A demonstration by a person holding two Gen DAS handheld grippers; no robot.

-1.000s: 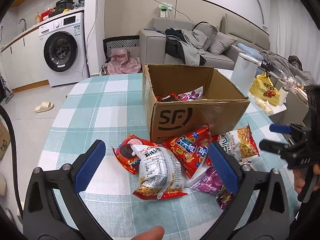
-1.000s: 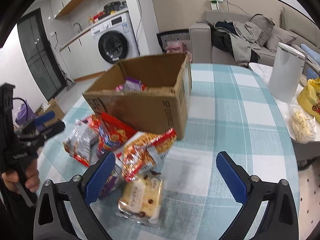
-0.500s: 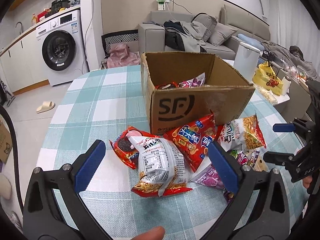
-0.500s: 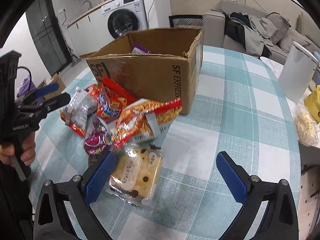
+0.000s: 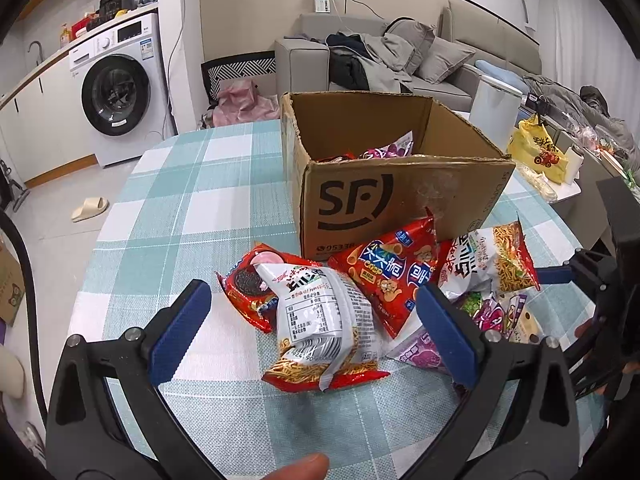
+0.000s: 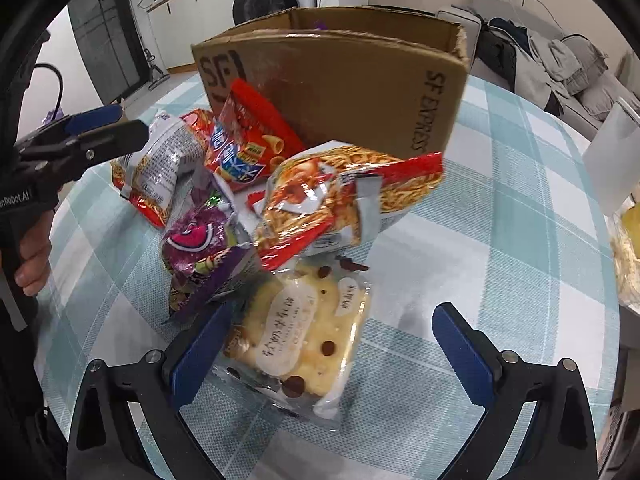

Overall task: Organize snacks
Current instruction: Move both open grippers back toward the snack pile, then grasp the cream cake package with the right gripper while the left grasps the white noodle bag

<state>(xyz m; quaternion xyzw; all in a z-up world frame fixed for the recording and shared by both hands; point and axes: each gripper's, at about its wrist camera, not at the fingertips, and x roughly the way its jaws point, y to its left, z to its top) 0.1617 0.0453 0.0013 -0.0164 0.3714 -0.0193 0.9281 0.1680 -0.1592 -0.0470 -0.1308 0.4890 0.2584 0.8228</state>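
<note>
**Snack pile before open carton, checked surface**

Cardboard carton (image 5: 400, 196), open-topped, printed "SF", standing on the surface (image 5: 192, 216) under a teal-and-white checked cloth. Inside, only corners of a red packet and a purple-white packet (image 5: 390, 148) visible above the rim; rest of contents hidden by the near wall.

Loose on the surface, just in front of the carton, overlapping one another:
- Silver-and-red noodle snack bag (image 5: 324, 328), back label up, lying partly over a red cookie packet (image 5: 250, 286); most of the cookie packet's lower half covered.
- Red crisp bag (image 5: 386, 276), leaning against the carton front.
- Second noodle snack bag (image 6: 336, 200), crumpled, print hard to read.
- Purple packets (image 6: 200, 248), largely buried beneath the others; count cannot be told.
- Clear-wrapped pale biscuit pack with dark chips (image 6: 296, 344), nearest the right gripper, upper edge tucked under the second noodle bag.

Left gripper (image 5: 316, 324): jaws spread wide, holding nothing, the silver-and-red bag framed between them; contact cannot be told.

Right gripper (image 6: 332, 348): jaws spread wide, nothing grasped, biscuit pack between them, left pad close against its wrapper.

Fingertip (image 5: 300, 468) cut off at the lower edge of the left wrist view.
</note>
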